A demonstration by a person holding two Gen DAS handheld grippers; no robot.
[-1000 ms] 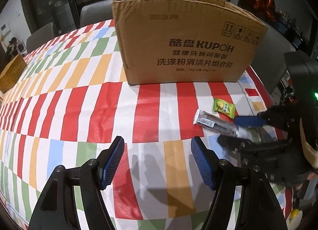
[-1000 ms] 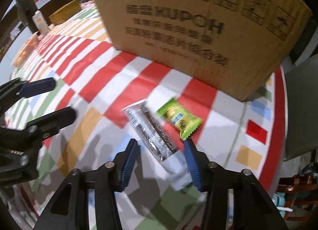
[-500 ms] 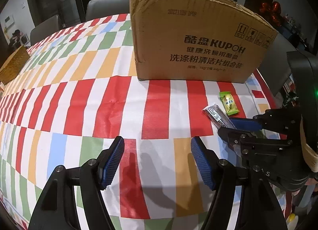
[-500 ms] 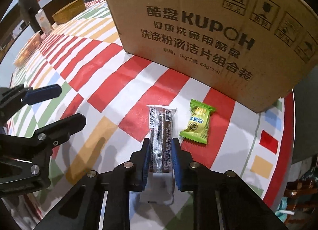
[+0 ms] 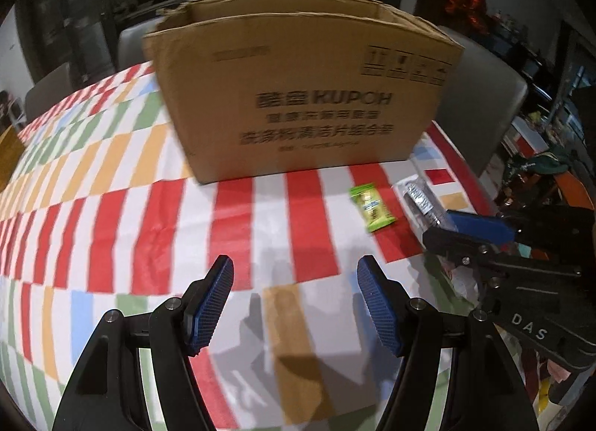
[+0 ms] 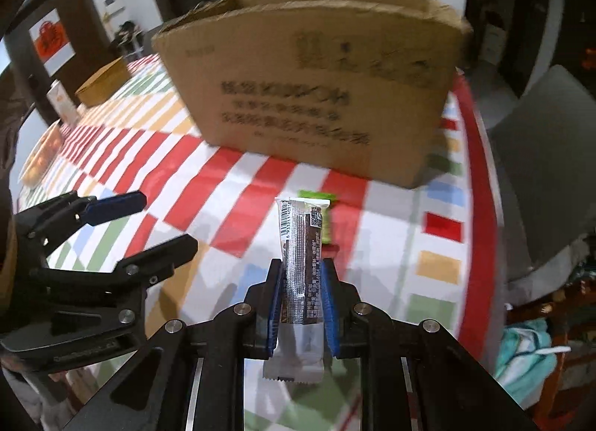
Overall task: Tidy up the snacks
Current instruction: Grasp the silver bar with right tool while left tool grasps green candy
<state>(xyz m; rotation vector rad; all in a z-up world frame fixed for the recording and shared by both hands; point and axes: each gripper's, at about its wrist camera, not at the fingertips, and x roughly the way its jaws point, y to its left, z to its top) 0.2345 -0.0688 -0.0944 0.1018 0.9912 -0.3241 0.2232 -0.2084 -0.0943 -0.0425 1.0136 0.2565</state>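
My right gripper [image 6: 301,274] is shut on a long silver and brown snack bar [image 6: 302,244] and holds it lifted off the table, pointing toward the open cardboard box [image 6: 316,88]. The bar [image 5: 421,200] and right gripper [image 5: 447,226] also show at the right in the left wrist view. A small green snack packet [image 5: 371,207] lies on the striped tablecloth in front of the box [image 5: 298,107]; the bar partly hides it in the right wrist view [image 6: 316,195]. My left gripper [image 5: 294,282] is open and empty above the cloth, left of the packet.
The table [image 5: 111,207] has a red, white, orange and green checked cloth. Grey chairs [image 5: 480,95] stand behind and right of the box. A smaller brown box [image 6: 104,81] and a carton [image 6: 61,103] stand at the far left of the table.
My right gripper closed on the snack bar and lifted it off the cloth, away from the green packet. My left gripper stayed open and shifted its view toward the box.
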